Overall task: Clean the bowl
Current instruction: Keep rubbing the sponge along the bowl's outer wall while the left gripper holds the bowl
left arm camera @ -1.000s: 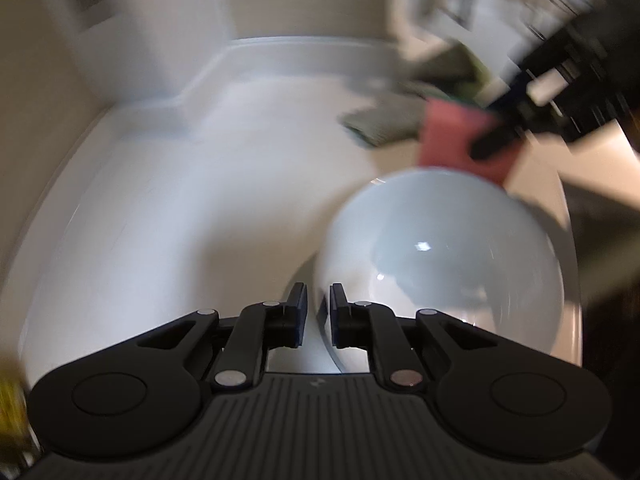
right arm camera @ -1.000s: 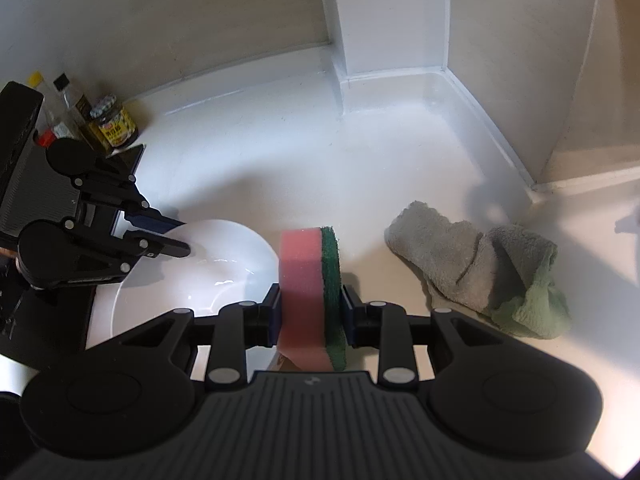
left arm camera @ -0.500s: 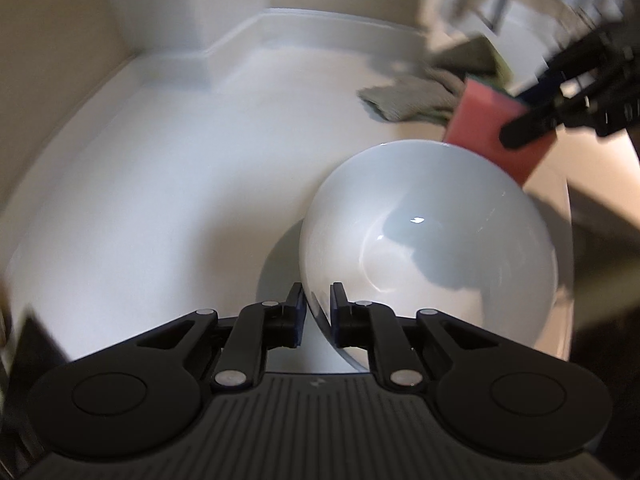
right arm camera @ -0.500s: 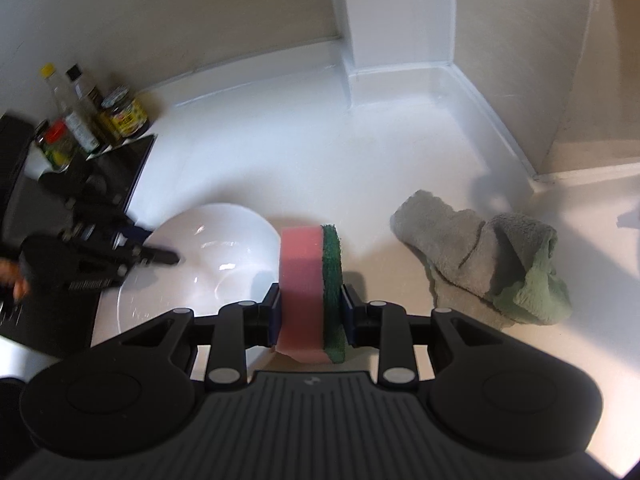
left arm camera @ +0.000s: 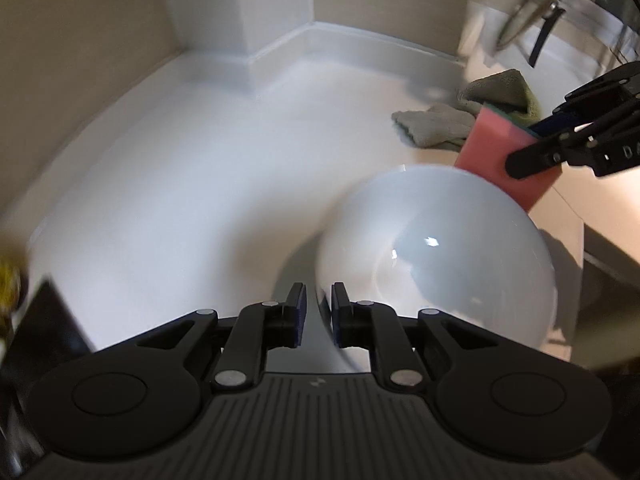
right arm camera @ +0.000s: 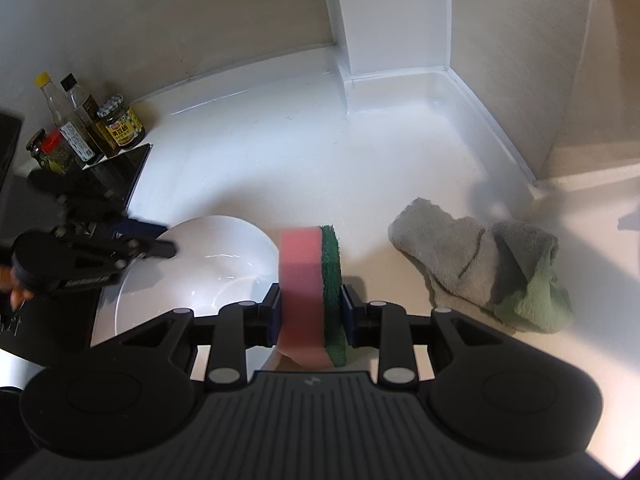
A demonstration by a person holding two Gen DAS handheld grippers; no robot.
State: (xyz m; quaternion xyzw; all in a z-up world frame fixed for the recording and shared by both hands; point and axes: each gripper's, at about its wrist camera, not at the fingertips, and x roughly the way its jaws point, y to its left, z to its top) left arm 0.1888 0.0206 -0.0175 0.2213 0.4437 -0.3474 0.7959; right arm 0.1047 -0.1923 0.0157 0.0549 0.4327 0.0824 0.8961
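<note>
A white bowl [left arm camera: 440, 264] [right arm camera: 208, 264] stands tilted on the white counter [left arm camera: 200, 184]. My left gripper [left arm camera: 319, 308] [right arm camera: 160, 240] has the bowl's near rim between its pads; its jaws are opening a little, with the rim still between them. My right gripper [right arm camera: 310, 312] [left arm camera: 524, 148] is shut on a pink sponge with a green scouring side [right arm camera: 308, 280] [left arm camera: 496, 152]. It holds the sponge upright just beyond the bowl's far right edge, above the counter and apart from the bowl.
A crumpled grey-green cloth [right arm camera: 480, 264] [left arm camera: 440, 124] lies on the counter to the right. Sauce bottles and jars [right arm camera: 80, 120] stand at the back left beside a black cooktop [right arm camera: 116, 168]. A glass lid [left arm camera: 536, 8] hangs at the far right. A person's fingers [right arm camera: 12, 292] show behind the left gripper.
The left gripper has swung with the bowl's rim between its fingers, so the bowl sits further right in its view. The right gripper and sponge have stayed put.
</note>
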